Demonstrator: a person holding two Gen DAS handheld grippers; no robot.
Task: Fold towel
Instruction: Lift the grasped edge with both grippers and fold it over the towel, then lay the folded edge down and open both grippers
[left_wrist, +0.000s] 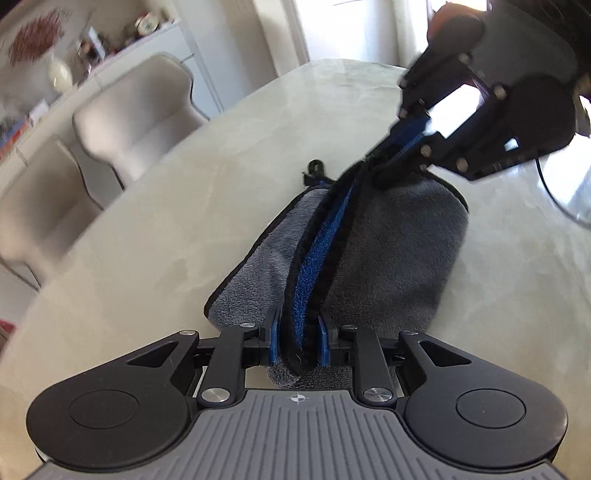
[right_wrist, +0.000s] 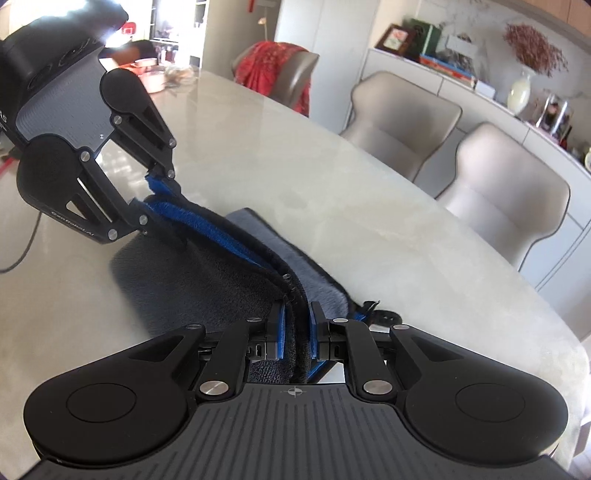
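The pale table (left_wrist: 229, 177) carries my grey towel (left_wrist: 399, 243), already doubled, its black-bound edges and blue lining raised in a ridge between my two claws. My left gripper (left_wrist: 297, 341) pinches the near end of that ridge; my right gripper (right_wrist: 294, 325) pinches the far end beside the hanging loop (left_wrist: 314, 168). To fold well, I judge I should keep the ridge taut, carry both ends across level, and lay edge on edge. No container lies near the towel.
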